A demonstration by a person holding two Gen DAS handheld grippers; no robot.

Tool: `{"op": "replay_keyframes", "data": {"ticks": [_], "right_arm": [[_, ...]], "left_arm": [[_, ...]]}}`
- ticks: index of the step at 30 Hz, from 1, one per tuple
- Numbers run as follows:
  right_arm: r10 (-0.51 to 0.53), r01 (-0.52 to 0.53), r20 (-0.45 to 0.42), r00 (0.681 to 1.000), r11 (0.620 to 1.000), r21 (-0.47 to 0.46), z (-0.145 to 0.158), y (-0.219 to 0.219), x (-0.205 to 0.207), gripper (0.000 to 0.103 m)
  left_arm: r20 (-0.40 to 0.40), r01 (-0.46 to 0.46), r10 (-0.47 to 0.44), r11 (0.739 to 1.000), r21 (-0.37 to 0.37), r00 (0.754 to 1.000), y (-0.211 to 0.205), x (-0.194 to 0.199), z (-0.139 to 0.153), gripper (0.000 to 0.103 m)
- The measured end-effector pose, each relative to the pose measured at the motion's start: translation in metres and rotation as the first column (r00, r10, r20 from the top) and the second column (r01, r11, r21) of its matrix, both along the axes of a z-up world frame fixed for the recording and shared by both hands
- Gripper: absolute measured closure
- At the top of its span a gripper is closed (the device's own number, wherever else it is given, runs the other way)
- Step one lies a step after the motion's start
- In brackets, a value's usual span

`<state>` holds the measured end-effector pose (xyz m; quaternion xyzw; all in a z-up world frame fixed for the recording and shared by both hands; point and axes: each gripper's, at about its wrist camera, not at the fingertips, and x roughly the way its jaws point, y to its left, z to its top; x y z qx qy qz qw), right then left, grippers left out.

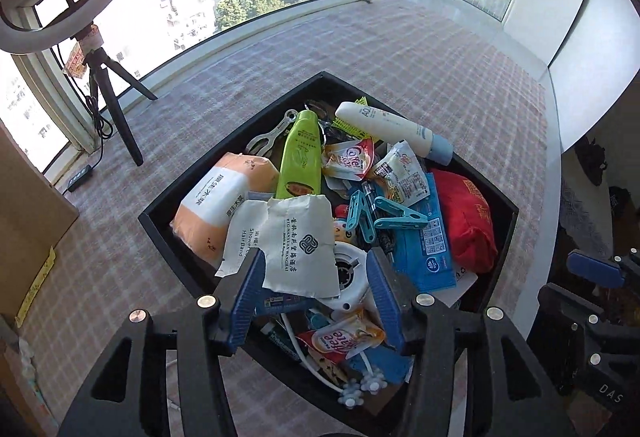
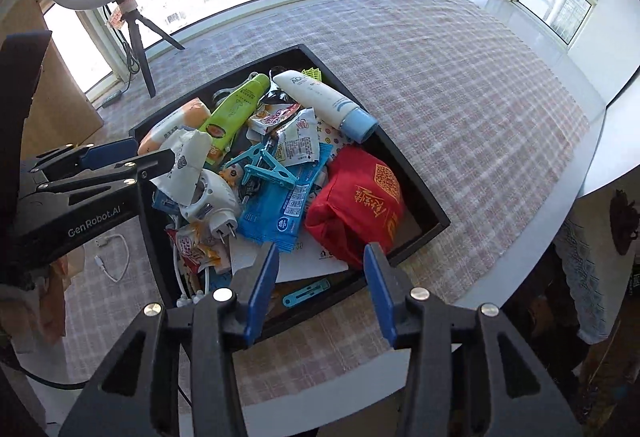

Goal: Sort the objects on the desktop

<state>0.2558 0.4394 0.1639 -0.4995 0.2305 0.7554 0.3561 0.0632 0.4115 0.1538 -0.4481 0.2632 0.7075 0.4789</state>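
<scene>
A black tray (image 1: 192, 181) (image 2: 420, 193) holds a heap: a green tube (image 1: 302, 153), a white tube with a blue cap (image 2: 320, 97), a red pouch (image 2: 356, 205), a blue packet (image 1: 424, 253), teal clips (image 2: 264, 169) and an orange tissue pack (image 1: 220, 205). My left gripper (image 1: 316, 285) (image 2: 154, 153) hangs open over the tray's near left part. A crumpled white paper packet (image 1: 300, 241) lies between its fingers, not pinched. My right gripper (image 2: 320, 277) stands open above the tray's near rim with nothing between its fingers.
The tray sits on a checked tablecloth (image 2: 460, 77) by a window. A ring light on a tripod (image 1: 112, 101) stands at the back left beside a cardboard box (image 1: 28, 197). A white cable (image 2: 116, 257) lies left of the tray. The table's rounded edge (image 2: 560, 221) runs along the right.
</scene>
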Motion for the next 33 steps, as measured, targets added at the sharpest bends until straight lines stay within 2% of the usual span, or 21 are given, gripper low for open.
{"op": "replay_keyframes", "data": {"ticks": [6,13,19,33], "right_arm": [[-0.084,0.083,-0.024,0.996,0.996,-0.016,-0.004,-0.018,0.025,0.059],[-0.149,0.148,-0.038,0.988,0.989,-0.019,-0.002,-0.036,0.054,0.059],[-0.151,0.152,-0.033,0.988,0.988,0.022,0.011,-0.047,0.063,0.059],[-0.071,0.073,-0.034,0.997,0.995,0.069,0.024,-0.069,0.048,0.057]], "left_arm": [[0.008,0.039,-0.038,0.997,-0.064,0.999,-0.009,0.011,-0.016,0.049],[-0.009,0.061,-0.062,0.998,-0.033,0.998,-0.017,0.028,-0.001,0.045],[-0.034,0.081,-0.082,0.996,-0.020,0.996,-0.025,0.043,0.010,0.028],[-0.067,0.019,-0.021,0.999,-0.028,0.998,-0.056,0.039,0.020,0.028]]}}
